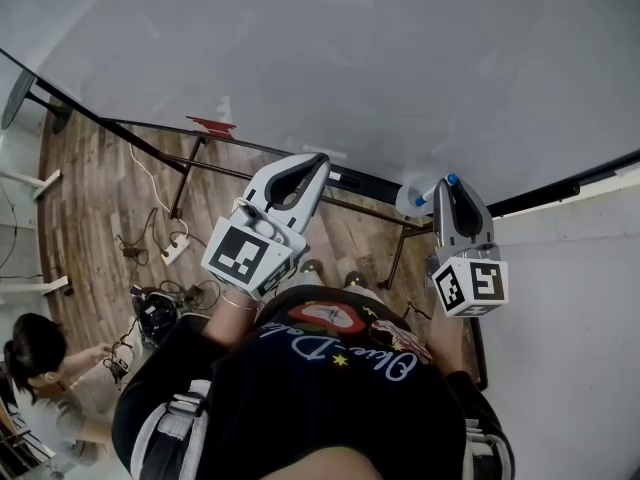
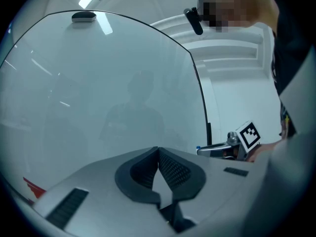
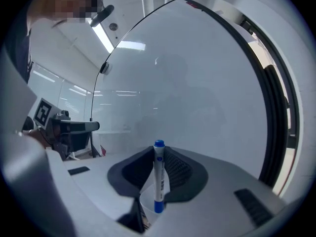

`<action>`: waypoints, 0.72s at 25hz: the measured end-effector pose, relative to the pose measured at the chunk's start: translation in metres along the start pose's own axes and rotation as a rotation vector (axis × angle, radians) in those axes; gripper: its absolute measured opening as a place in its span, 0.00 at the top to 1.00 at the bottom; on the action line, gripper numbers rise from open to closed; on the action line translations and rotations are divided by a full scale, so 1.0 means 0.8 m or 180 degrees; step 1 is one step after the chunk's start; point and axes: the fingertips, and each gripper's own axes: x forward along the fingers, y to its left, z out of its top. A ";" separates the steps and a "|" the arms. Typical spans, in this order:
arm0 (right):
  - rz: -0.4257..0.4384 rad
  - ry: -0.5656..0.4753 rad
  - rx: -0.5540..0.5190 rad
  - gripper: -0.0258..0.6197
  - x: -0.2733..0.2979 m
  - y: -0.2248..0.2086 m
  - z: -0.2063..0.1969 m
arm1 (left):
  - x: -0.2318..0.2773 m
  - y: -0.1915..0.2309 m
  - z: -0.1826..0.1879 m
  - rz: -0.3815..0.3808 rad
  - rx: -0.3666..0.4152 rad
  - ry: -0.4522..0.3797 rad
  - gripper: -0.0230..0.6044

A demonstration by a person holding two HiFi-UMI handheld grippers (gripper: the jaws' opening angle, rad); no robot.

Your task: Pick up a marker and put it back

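Blue-capped marker (image 3: 158, 177) gripped in front of the whiteboard (image 1: 350, 58)
The right gripper (image 3: 159, 154) clamps the marker upright between its jaws, near the board; to its left, the left gripper (image 2: 158, 152) has its jaws pressed together on nothing.

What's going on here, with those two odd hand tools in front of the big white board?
A person stands facing a whiteboard and holds a two-jaw gripper in each hand. The right gripper is closed on a white marker with a blue cap, holding it up in front of the board. The left gripper is shut with nothing in it, raised alongside. The marker is picked up and not yet put back.
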 end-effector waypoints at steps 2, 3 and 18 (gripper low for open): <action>-0.0016 0.0068 -0.0085 0.86 0.002 0.001 -0.008 | -0.002 0.001 0.000 0.0009 -0.0004 -0.0001 0.96; -0.0017 0.0098 -0.0121 0.86 0.003 0.002 -0.011 | -0.002 0.001 0.000 0.0022 -0.0011 0.0000 0.96; 0.0019 0.0401 -0.0349 0.86 0.019 0.009 -0.052 | -0.005 0.003 -0.001 0.0043 -0.0019 -0.0023 0.96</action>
